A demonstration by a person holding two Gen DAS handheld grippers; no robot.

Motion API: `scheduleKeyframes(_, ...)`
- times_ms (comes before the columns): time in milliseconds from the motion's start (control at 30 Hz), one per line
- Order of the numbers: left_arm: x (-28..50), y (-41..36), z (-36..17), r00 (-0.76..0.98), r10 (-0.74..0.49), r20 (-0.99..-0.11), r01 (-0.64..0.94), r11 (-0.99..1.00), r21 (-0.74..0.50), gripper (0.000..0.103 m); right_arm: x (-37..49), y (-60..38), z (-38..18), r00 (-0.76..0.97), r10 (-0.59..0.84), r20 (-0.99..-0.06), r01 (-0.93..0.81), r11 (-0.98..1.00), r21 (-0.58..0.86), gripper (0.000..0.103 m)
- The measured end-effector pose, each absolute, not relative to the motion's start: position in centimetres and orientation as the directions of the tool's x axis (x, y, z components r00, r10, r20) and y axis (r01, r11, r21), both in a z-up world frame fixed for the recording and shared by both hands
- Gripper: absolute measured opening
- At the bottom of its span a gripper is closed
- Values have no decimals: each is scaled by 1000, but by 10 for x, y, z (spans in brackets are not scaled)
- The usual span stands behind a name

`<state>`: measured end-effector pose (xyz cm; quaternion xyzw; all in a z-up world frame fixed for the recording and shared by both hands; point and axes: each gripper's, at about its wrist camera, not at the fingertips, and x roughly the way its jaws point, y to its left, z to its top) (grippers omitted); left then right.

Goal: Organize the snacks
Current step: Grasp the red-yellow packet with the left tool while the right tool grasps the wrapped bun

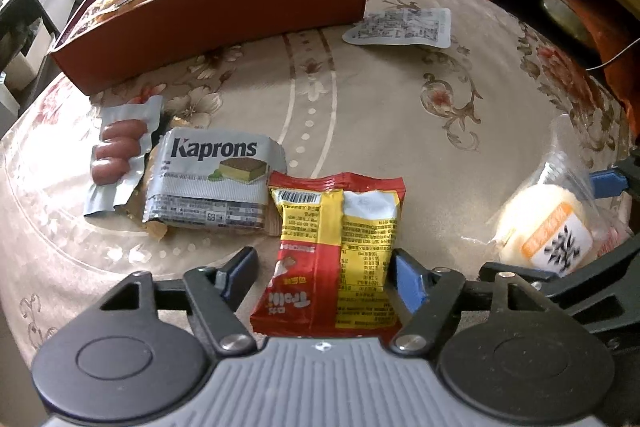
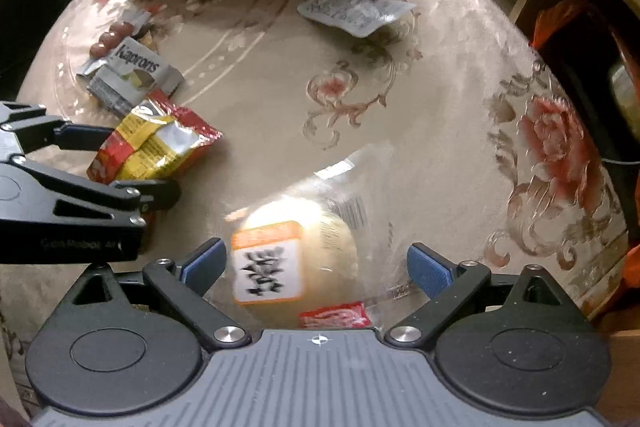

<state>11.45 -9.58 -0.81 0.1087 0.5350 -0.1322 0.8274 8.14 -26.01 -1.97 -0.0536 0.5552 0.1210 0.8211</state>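
Your left gripper [image 1: 324, 273] is spread wide around the red-and-yellow foil snack packet [image 1: 334, 251], whose long axis runs straight ahead between the fingers, near the table's front edge. Your right gripper [image 2: 316, 267], equally unclenched, straddles the clear-wrapped pale bun [image 2: 298, 255]. The red cardboard box [image 1: 224, 23] waits at the far edge.

A long red cardboard box [image 1: 224, 15] stands open, with bagged snacks piled at its left end. Nearer than the box, a clear pack of three brown sausages [image 1: 118, 151] lies flat, touching a silver Kaprons wafer packet [image 1: 216, 183]. Beside that lies a red-and-yellow foil snack bag [image 1: 336, 251], back up. A white printed pouch [image 1: 400, 27] lies right of the box. A clear-wrapped pale bun [image 2: 296, 259] lies nearest.
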Motion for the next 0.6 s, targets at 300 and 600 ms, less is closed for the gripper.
scheduleKeyframes(300, 110, -97, -3, 390, -125, -912, 344, 939, 19, 57, 74, -258, -12, 416, 119, -902, -248, 969, 14, 68)
scheduleKeyframes(600, 107, -92, 3, 394, -147, -907, 338, 941, -6, 53, 68, -263, -8, 438, 110, -892, -203, 979, 21, 64)
